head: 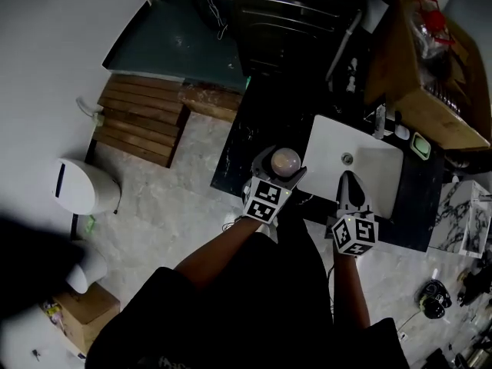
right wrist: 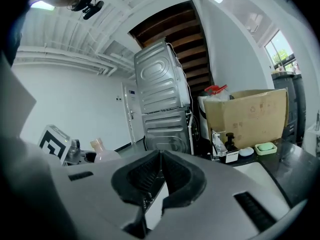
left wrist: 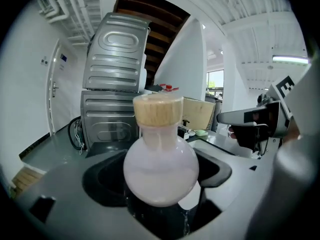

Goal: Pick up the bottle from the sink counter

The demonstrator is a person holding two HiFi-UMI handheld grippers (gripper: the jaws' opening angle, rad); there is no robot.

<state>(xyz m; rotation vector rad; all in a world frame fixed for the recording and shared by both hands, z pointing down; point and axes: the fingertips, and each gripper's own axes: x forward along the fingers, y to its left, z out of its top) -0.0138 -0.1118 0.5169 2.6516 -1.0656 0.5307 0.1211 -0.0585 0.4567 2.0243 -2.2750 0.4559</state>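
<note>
Over the black counter (head: 250,133) edge, left gripper (left wrist: 161,186) jaws clamp the bottle (left wrist: 160,166); right gripper (right wrist: 161,170) jaws are pressed together, empty.

Bottle (left wrist: 160,166): round-bellied, milky pale pink, tan cork-like cap (left wrist: 159,109), upright, clamped between left gripper (head: 282,166) jaws, just left of white sink (head: 377,171).

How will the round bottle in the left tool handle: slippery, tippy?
Probably slippery: the bottle is smooth and round, so could pivot in a pinch. Likely bottom-heavy, with pale liquid filling its lower half. Possibly glass, so fragile; on its side it would probably roll.
</note>
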